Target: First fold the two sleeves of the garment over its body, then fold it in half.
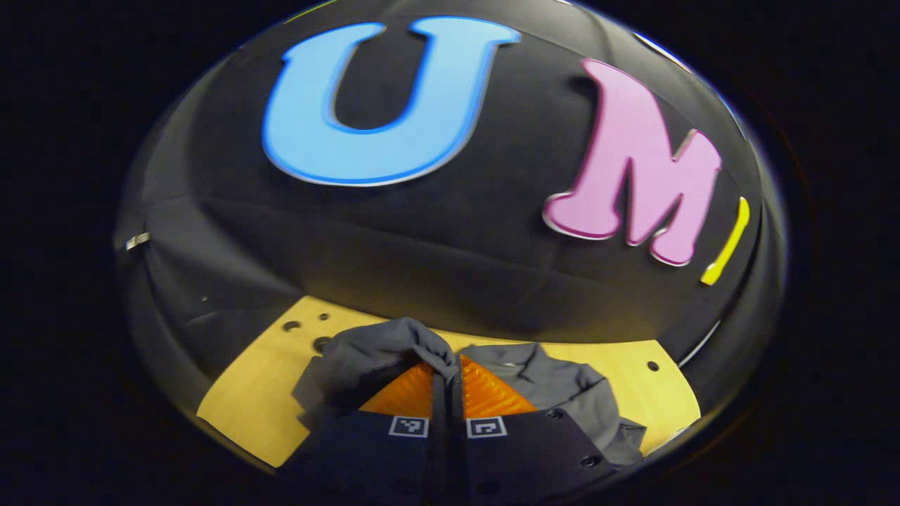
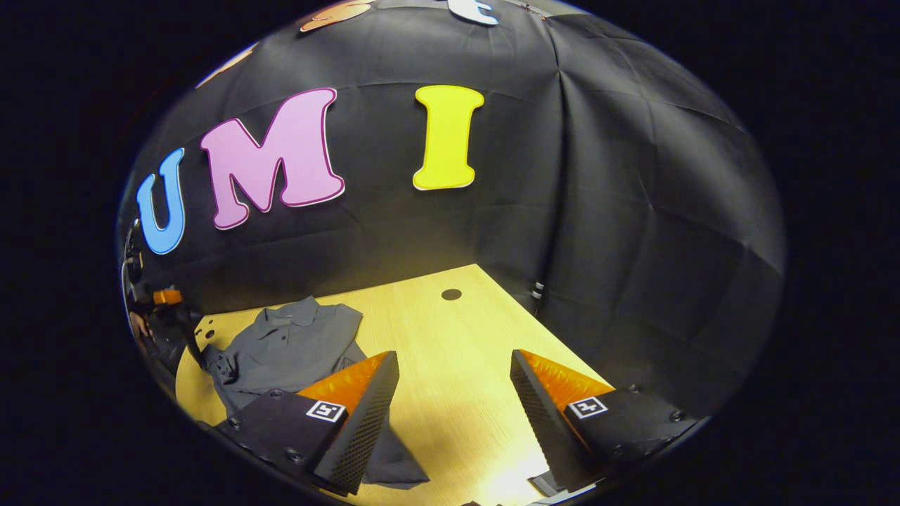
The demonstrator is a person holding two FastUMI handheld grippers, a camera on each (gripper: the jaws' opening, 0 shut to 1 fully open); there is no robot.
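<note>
**Left gripper pinches shirt fabric**

One grey shirt (image 2: 288, 344) lies on the wooden table (image 2: 450, 351), collar toward the wall. The left gripper view shows a raised fold of it clamped in the left gripper (image 1: 448, 372), fingers together. In the right gripper view the right gripper (image 2: 453, 390) is spread wide above bare table, holding nothing; the other gripper sits far left
</note>
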